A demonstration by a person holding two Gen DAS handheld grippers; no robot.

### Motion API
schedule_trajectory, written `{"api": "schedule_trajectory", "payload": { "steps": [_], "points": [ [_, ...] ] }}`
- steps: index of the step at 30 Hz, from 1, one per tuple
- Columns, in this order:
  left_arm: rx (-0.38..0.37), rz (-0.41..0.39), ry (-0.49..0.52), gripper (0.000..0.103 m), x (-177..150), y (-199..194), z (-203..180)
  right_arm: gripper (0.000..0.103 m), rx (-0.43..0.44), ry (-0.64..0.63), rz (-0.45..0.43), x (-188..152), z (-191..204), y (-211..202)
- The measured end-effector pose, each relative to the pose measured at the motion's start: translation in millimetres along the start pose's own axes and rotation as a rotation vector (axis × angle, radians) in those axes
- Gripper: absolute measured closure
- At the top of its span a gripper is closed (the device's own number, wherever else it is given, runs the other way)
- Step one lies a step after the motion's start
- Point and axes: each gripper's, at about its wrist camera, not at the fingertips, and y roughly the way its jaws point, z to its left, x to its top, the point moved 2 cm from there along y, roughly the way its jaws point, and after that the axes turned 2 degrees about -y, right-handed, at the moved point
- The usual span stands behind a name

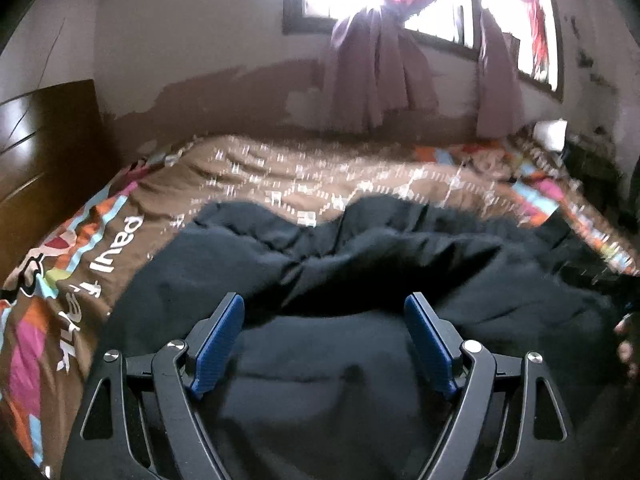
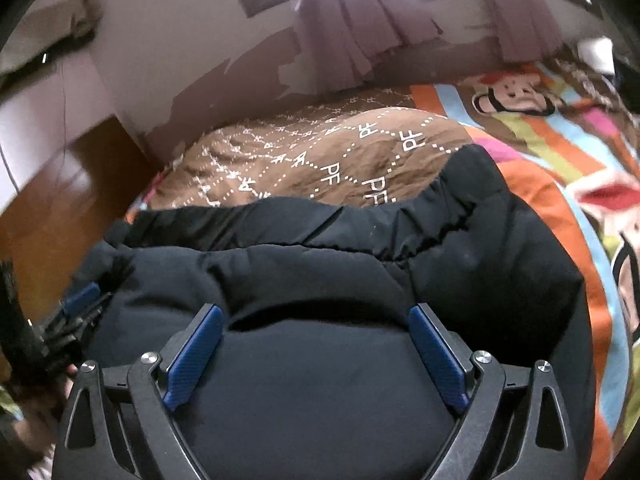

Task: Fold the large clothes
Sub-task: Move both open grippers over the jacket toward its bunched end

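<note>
A large black padded garment lies on the bed, bunched into thick folds. My left gripper is open just above its near part, blue pads spread wide with nothing between them. In the right wrist view the same garment shows a gathered elastic hem along its far edge. My right gripper is open over the garment's near fold, empty. The left gripper shows at the left edge of the right wrist view, beside the garment's left end.
The bed has a brown patterned cover with bright striped borders. A wooden headboard stands at the left. A wall with a window and purple curtains is behind the bed. A white object sits at the far right.
</note>
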Motion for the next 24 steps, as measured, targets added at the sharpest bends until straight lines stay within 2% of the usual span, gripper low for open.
{"api": "schedule_trajectory", "payload": {
  "steps": [5,9,13,18,24],
  "points": [
    [-0.102,-0.058,-0.126,0.024,9.2,-35.8,37.9,0.009,-0.002,-0.013,0.002,0.6,-0.9,-18.9],
    [-0.083,-0.069,-0.174,0.018,13.4,-56.5,74.3,0.007,0.019,0.02,0.004,-0.3,-3.8,-32.3],
    [-0.069,-0.04,-0.161,0.017,1.9,-64.0,100.2,0.002,-0.026,-0.045,-0.041,-0.2,-2.5,-56.5],
    [-0.116,0.069,-0.218,0.017,-13.3,-50.6,118.1,0.0,-0.116,-0.115,-0.143,0.4,-15.9,-90.7],
    [-0.162,0.207,-0.224,0.017,-29.0,-30.3,121.3,0.0,-0.165,-0.09,-0.105,-8.3,-49.3,-90.3]
  ]
}}
